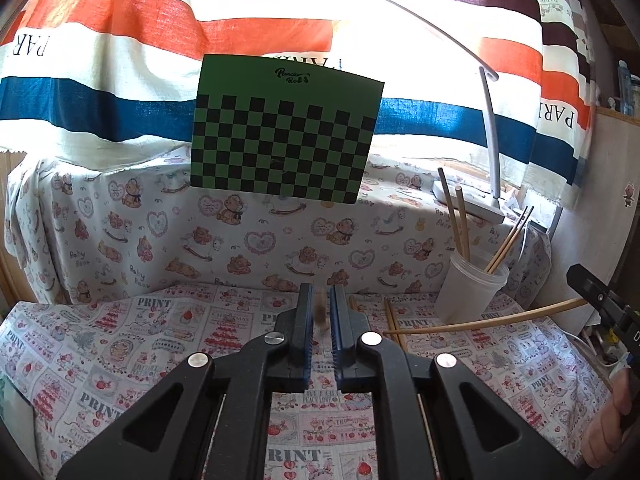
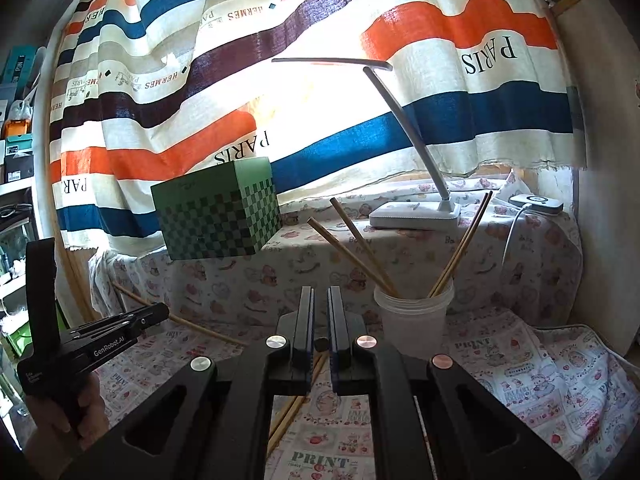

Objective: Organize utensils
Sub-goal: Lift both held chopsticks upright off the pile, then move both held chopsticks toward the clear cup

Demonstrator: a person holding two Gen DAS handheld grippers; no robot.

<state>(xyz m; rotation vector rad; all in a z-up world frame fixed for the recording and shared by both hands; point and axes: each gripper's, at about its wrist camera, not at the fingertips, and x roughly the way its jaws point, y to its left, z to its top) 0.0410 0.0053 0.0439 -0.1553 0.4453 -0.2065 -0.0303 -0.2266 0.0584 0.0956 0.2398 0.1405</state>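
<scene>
A striped curtain [image 1: 100,40] closes the back, and the printed cloth [image 1: 120,360] runs wide and bare to the left. A green checkered box [image 1: 280,140] sits on the raised ledge, with the lamp [image 2: 412,216] at the right. The plastic cup [image 2: 412,320] holds 4 chopsticks just right of the right gripper [image 2: 320,296], which is clamped on the right-held chopstick [image 1: 480,322]. The left gripper [image 1: 320,292] pinches the left-held chopstick [image 2: 200,326] — both sticks off the cloth. 2 loose chopsticks [image 1: 391,318] lie between cup and left gripper.
</scene>
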